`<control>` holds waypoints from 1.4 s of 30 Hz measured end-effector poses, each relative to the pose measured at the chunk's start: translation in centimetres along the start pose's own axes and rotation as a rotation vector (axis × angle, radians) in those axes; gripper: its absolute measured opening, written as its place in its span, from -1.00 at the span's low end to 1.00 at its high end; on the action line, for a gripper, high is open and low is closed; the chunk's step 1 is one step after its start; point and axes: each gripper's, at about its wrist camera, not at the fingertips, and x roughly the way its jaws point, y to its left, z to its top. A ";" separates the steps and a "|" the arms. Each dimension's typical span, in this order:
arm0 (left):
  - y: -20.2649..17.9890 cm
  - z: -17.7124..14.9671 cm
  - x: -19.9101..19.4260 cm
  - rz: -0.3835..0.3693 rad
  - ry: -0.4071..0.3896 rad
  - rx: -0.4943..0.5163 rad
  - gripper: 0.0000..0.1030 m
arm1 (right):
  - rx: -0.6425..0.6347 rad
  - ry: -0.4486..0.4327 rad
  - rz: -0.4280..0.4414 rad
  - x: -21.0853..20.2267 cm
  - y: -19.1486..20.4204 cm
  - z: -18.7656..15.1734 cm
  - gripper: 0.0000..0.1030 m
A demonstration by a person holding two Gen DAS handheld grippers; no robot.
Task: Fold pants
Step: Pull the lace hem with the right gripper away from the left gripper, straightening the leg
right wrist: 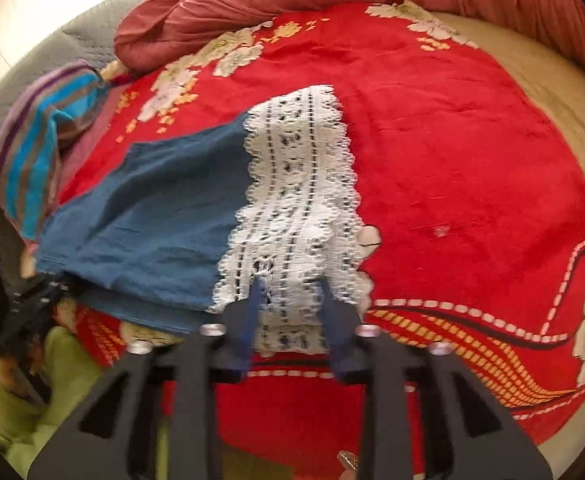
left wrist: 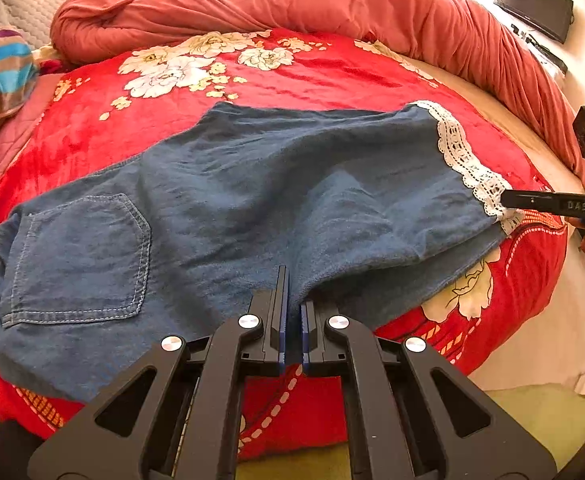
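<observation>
The pants [left wrist: 220, 200], blue denim with a white lace hem [right wrist: 296, 208], lie spread on a red floral blanket [left wrist: 332, 76], folded lengthwise so the 2 legs are stacked, the back pocket [left wrist: 80, 256] up and off to the left gripper's left. The left gripper [left wrist: 292, 312] points down at the near long edge of the pants, its 2 fingers drawn together and pinching a small ridge of denim between the blue pads. The right gripper [right wrist: 292, 300] sits at the lace hem, directly ahead of its own camera; its fingers stand slightly apart with lace lying between them, and the pads do not clearly press on the cloth, so it looks not yet clamped. The step in hand appears to be securing the hem end for the next fold toward the waistband. To do it well, the right fingers should probably reach deep enough to catch both stacked hems, not just the top lace layer, then close fully before any lift. The left pinch should hold its edge flat as an anchor so the layers do not slide apart. Lifting the hem low and evenly would likely keep the denim from dragging the blanket.
</observation>
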 end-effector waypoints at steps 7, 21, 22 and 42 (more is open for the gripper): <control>-0.1 0.0 -0.3 -0.010 -0.008 0.003 -1.00 | -0.026 -0.024 -0.044 -2.5 -0.6 -0.2 -0.97; -0.3 -0.5 0.5 -0.021 0.026 0.011 -0.98 | 0.047 -0.036 0.027 -1.9 -1.4 0.1 -0.46; -0.3 -0.5 0.4 -0.020 0.025 0.009 -0.98 | 0.057 -0.037 0.041 -1.9 -1.5 0.1 -0.46; -0.3 -0.6 0.4 -0.016 0.029 0.008 -0.98 | 0.063 -0.067 0.125 -2.7 -1.7 0.4 -0.46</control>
